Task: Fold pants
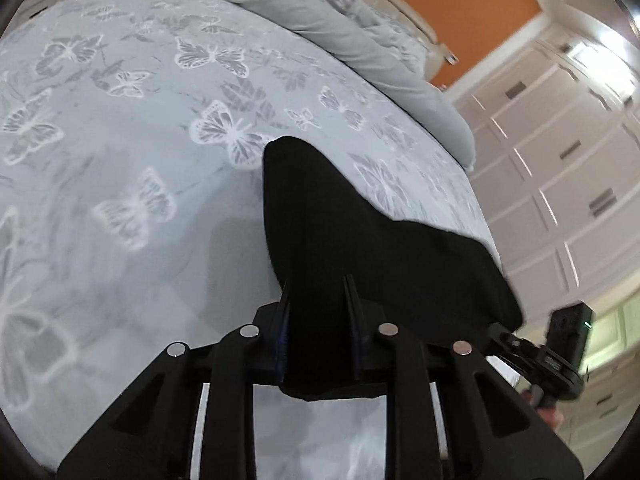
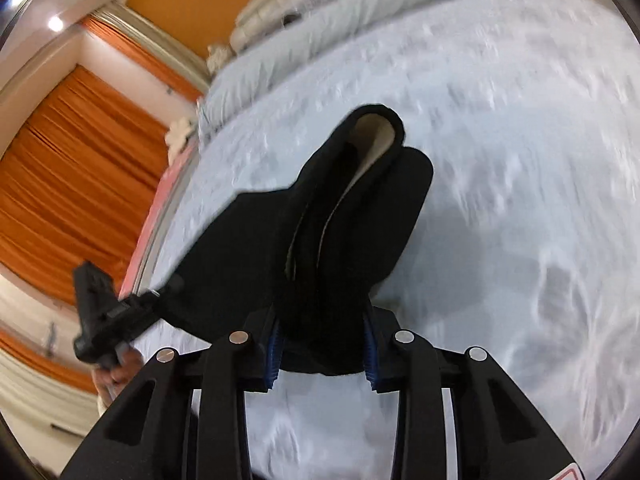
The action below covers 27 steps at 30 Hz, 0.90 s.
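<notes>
- The black fabric pants (image 1: 360, 232) hang bunched above the pale blue butterfly-print bedspread (image 1: 120, 160), well in from the bed's edges, slung between the 2 claws.
- The left gripper (image 1: 318, 300) is clamped on 1 bunch of cloth; the right gripper (image 2: 322, 332) pinches another, a pale lining showing at its far tip.
- Judged step: carrying the pants to lay flat. Keep both grips firm, draw the hands apart to tension the cloth, then lower evenly so no crease is trapped.

Pale bedspread (image 1: 132, 152) printed with butterflies; grey duvet (image 1: 360, 44) bunched along far edge. Orange wall (image 1: 460, 8), white panelled cupboards (image 1: 560, 168), orange curtains (image 2: 68, 168) beside bed.
</notes>
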Each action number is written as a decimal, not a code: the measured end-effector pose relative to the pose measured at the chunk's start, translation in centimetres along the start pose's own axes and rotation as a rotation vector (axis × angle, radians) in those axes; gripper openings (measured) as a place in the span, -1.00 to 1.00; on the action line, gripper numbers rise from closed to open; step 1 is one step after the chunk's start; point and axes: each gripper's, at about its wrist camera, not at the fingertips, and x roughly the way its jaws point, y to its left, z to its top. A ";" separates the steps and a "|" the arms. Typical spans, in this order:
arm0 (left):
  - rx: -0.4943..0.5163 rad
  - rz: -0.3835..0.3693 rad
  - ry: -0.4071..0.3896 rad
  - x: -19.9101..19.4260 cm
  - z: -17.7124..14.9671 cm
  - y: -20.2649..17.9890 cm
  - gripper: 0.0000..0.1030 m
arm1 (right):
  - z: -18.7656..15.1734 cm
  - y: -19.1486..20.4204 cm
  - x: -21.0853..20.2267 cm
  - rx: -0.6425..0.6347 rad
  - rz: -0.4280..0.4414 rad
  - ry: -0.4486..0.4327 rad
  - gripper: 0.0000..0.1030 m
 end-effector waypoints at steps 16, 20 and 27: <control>0.204 0.238 -0.270 -2.6 0.4 -3.7 -0.16 | 1.7 7.5 2.3 -0.290 -0.199 -0.206 -1.00; 0.204 0.275 -0.170 3.0 1.6 -4.6 0.09 | 2.8 6.8 6.6 -0.308 -0.321 -0.141 -1.00; 0.080 0.384 -0.064 8.0 1.6 -1.0 0.45 | 5.0 -0.2 5.4 -0.031 -0.340 -0.122 -1.00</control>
